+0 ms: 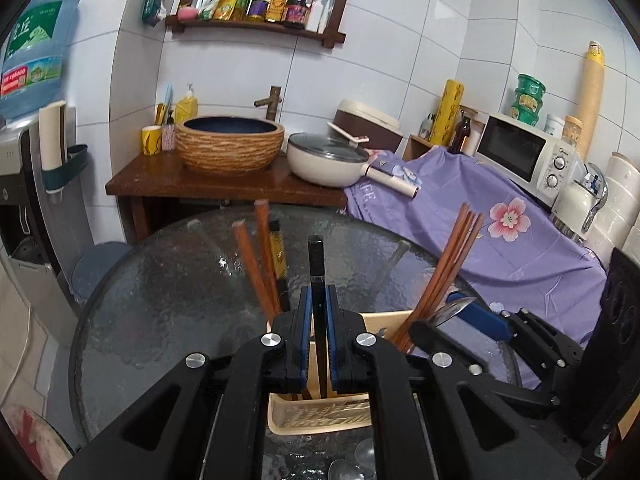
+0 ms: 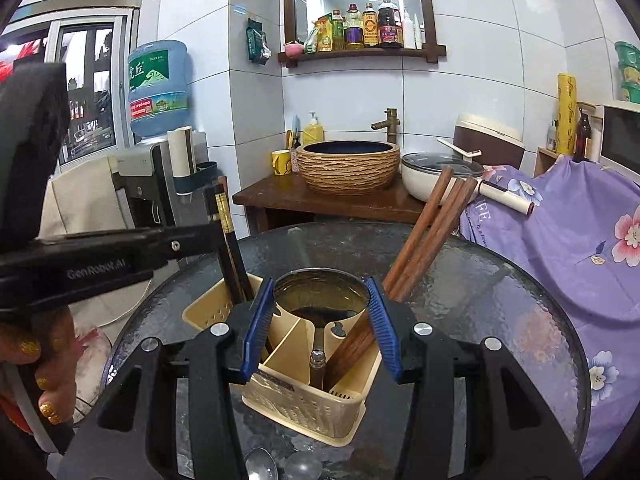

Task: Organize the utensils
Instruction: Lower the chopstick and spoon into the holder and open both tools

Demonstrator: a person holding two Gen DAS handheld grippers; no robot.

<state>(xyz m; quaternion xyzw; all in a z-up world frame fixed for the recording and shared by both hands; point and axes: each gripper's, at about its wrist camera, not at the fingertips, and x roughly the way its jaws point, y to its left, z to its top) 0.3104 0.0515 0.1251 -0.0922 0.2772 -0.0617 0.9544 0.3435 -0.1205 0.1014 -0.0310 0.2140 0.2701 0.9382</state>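
A beige utensil holder (image 2: 304, 404) with several compartments stands on the round glass table (image 2: 500, 300). My left gripper (image 1: 319, 304) is shut on a black chopstick (image 1: 317, 268), upright over the holder (image 1: 316, 416). Brown chopsticks (image 1: 260, 264) lean in the left compartment, more brown chopsticks (image 1: 448, 272) in the right. My right gripper (image 2: 320, 312) is open around a metal spoon (image 2: 320, 292) whose handle stands in the holder's middle compartment. Brown chopsticks (image 2: 424, 236) lean to its right, black chopsticks (image 2: 230, 244) to its left.
Loose spoons (image 2: 260, 464) lie on the table at the near edge. Behind the table is a wooden counter (image 1: 224, 184) with a basin (image 1: 230, 142) and a white pan (image 1: 328, 160). A purple floral cloth (image 1: 500, 232) covers the surface at right, with a microwave (image 1: 520, 152).
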